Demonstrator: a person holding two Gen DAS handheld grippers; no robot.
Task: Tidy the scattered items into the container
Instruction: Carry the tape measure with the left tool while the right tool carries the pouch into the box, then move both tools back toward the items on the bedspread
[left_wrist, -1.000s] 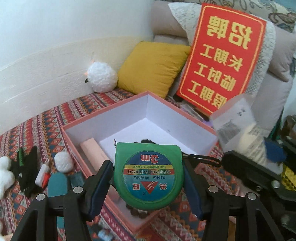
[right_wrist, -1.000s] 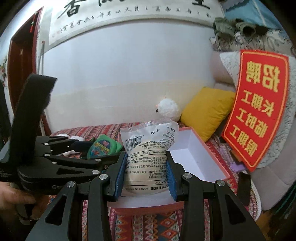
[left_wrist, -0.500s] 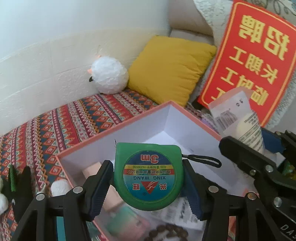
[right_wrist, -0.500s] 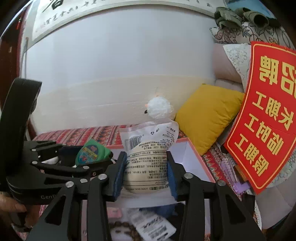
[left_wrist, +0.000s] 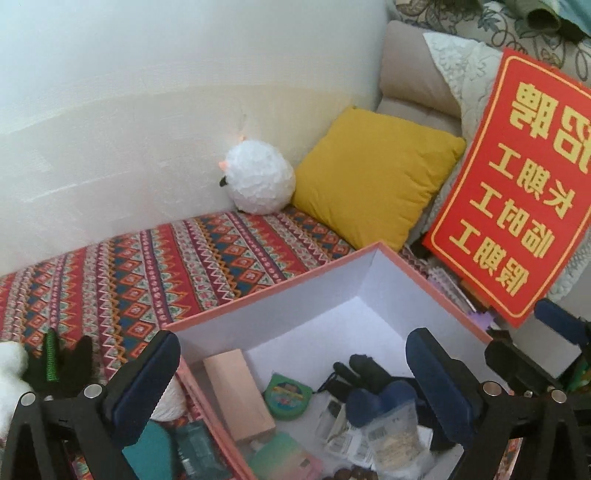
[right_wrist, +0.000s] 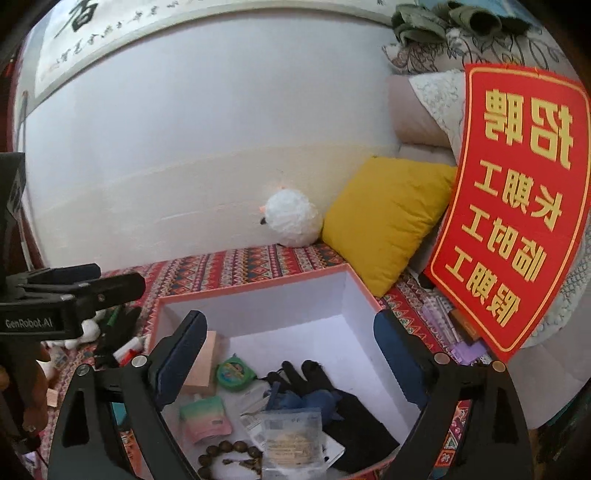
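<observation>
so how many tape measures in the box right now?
1. The green tape measure lies on the floor of the box, between the pink block and the black glove. Another could be hidden under the packets.

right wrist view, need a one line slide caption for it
Open right gripper above the pink box, with the green tape measure and clear packet lying inside.

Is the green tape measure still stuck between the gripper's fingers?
No, the green tape measure lies inside the pink box, and the left gripper is open and empty above it.
</observation>
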